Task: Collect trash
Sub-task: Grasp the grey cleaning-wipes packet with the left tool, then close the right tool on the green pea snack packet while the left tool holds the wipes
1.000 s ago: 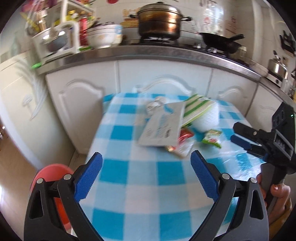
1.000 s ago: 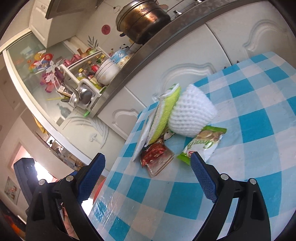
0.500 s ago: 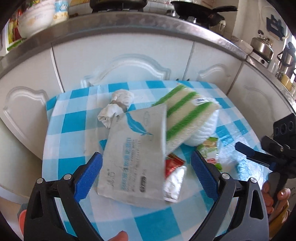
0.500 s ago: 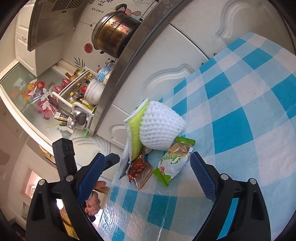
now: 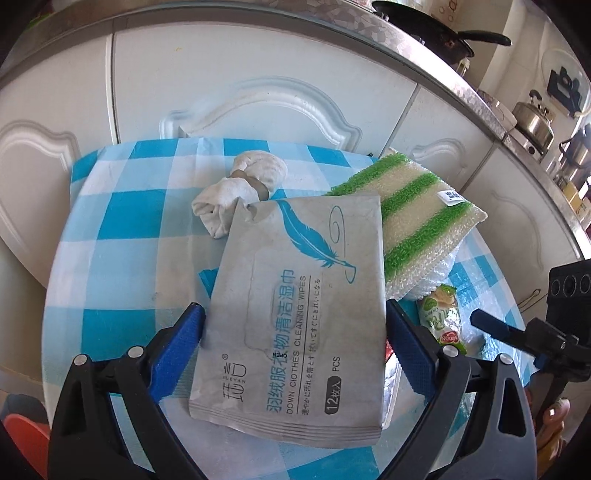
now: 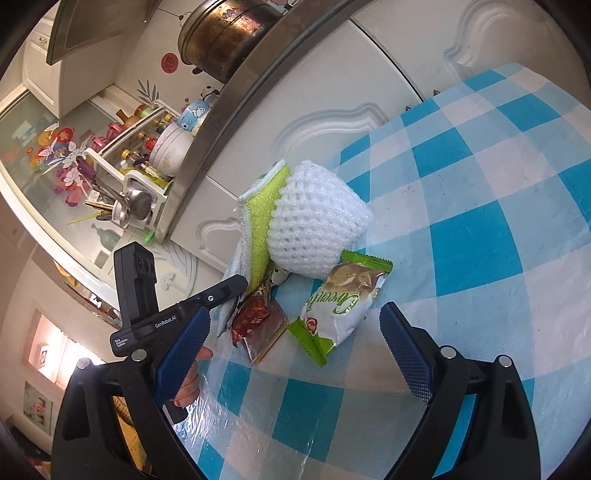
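A grey wipes packet lies on the blue-checked table, and my left gripper stands open with a blue pad on each side of it. Behind the packet sit a crumpled white tissue wad and a green-striped sponge on white foam netting. A green snack wrapper and a red-brown wrapper lie just ahead of my right gripper, which is open and holds nothing. The right gripper also shows at the right edge of the left wrist view.
White kitchen cabinets rise directly behind the table under a steel counter with a pot and a pan. A dish rack stands further along the counter. Something red sits low at the left below the table edge.
My left gripper moved forward and down until the wipes packet lies between its open fingers. My right gripper edged closer to the two wrappers. Both stayed open.
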